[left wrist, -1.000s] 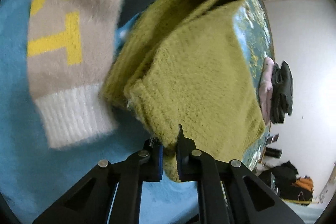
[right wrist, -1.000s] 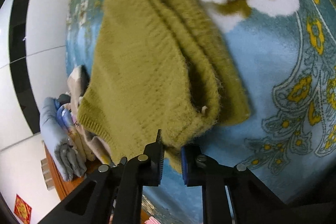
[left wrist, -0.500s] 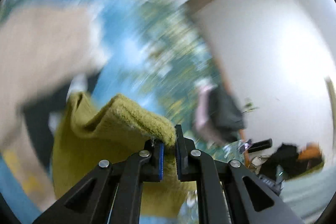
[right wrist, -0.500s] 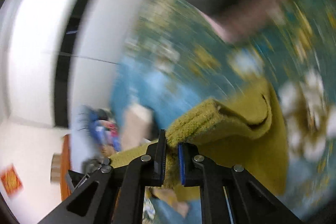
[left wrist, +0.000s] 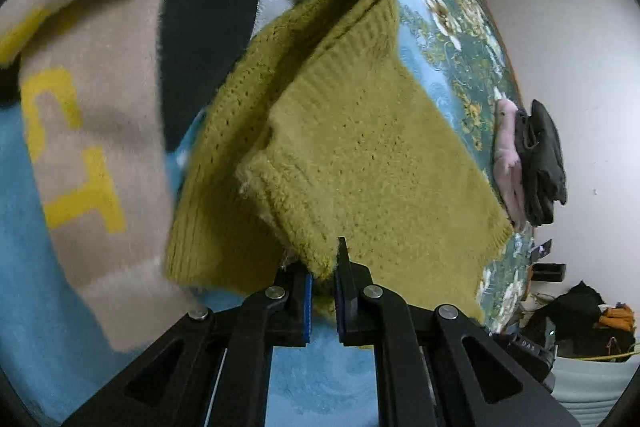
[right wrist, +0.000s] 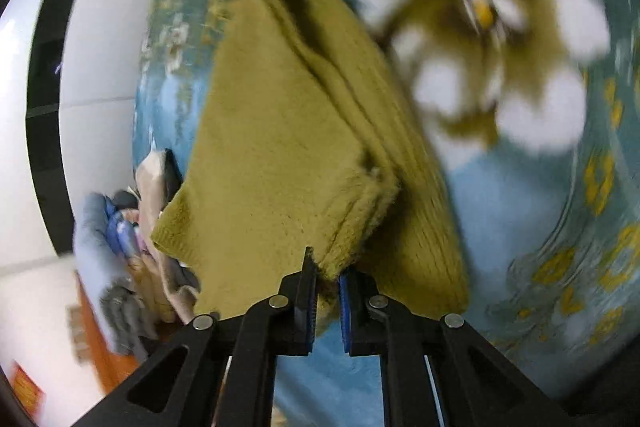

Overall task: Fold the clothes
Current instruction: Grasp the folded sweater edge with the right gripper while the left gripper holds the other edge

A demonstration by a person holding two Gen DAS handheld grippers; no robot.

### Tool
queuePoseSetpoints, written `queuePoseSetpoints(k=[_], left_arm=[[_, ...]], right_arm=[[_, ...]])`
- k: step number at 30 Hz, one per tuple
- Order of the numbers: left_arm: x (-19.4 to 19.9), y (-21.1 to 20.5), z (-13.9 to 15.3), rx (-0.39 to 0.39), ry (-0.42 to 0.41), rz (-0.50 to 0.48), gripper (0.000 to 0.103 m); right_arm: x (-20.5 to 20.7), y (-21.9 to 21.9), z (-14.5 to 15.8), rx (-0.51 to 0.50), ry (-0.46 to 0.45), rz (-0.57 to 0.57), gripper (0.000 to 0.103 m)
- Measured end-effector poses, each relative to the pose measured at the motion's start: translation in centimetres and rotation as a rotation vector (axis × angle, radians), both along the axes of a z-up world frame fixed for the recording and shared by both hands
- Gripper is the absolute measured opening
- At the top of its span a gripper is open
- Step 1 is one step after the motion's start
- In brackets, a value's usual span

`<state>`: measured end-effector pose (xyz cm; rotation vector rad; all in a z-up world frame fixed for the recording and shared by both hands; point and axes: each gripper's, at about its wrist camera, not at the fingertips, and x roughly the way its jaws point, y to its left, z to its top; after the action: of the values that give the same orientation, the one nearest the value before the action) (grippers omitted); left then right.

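Blue floral bedspread (left wrist: 452,27) under a folded mustard sweater (left wrist: 360,155).
The left gripper (left wrist: 322,301) and right gripper (right wrist: 328,307) each pinch a near corner of the sweater, which lies on the bed again after being lifted half a second ago, its long axis running away from both grippers, beside a beige lettered garment (left wrist: 92,115).

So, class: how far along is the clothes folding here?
Done: a folded stack sits at the bed's far edge. In hand: both the left gripper and right gripper pinch the mustard sweater, already doubled over. Left: laying it flat, plus the beige sweater lying unfolded.
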<state>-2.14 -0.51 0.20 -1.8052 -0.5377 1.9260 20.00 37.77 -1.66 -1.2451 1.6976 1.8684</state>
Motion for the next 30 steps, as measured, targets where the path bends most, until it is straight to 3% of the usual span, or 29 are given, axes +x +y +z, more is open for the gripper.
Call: queuePoseSetpoints(k=[3,8,11,15,17,18,20,22,26,30], left_arm=[[0.8,0.5,0.4,-0.018,0.023,-0.021,0.009],[0.9,1.6,-3.6,-0.132,-0.030,-0.027,0.009],[1.1,1.9,-4.3,-0.137,-0.033,-0.022,0.009],[1.0,2.4,-2.9,-0.104,-0.016,-0.090,0.010],[0.9,1.8,-1.6,-0.060,0.002,-0.103,0.012],[0.8,1.5,-1.0,-0.048,0.013,-0.106,0.018],[0.5,0.8,0.4,-0.067,0.050,-0.096,0.029],[0.3,0.4,1.6,-0.080,0.090,-0.089,0.030],[0.8,1.1,3.4,-0.069,0.160,-0.154,0.034],[1.9,6.4,2.7,-0.054,0.161,-0.279,0.035]], right_arm=[[-0.1,-0.6,0.8,0.076,-0.060,0.034,0.010],[-0.3,-0.1,-2.4,0.007,-0.173,0.042,0.010],[-0.1,0.2,-2.6,-0.001,-0.175,0.042,0.010],[-0.6,-0.4,-2.1,0.016,-0.145,0.058,0.015],[-0.5,-0.1,-0.9,0.043,-0.091,0.066,0.025],[-0.4,0.2,-0.2,0.060,-0.063,0.061,0.031],[0.5,1.5,1.1,0.123,-0.046,0.022,0.058],[1.3,3.1,1.7,0.184,-0.087,-0.005,0.064],[1.6,4.8,-0.6,0.085,-0.137,0.007,0.071],[0.3,4.0,-2.9,0.004,-0.132,0.054,0.071]])
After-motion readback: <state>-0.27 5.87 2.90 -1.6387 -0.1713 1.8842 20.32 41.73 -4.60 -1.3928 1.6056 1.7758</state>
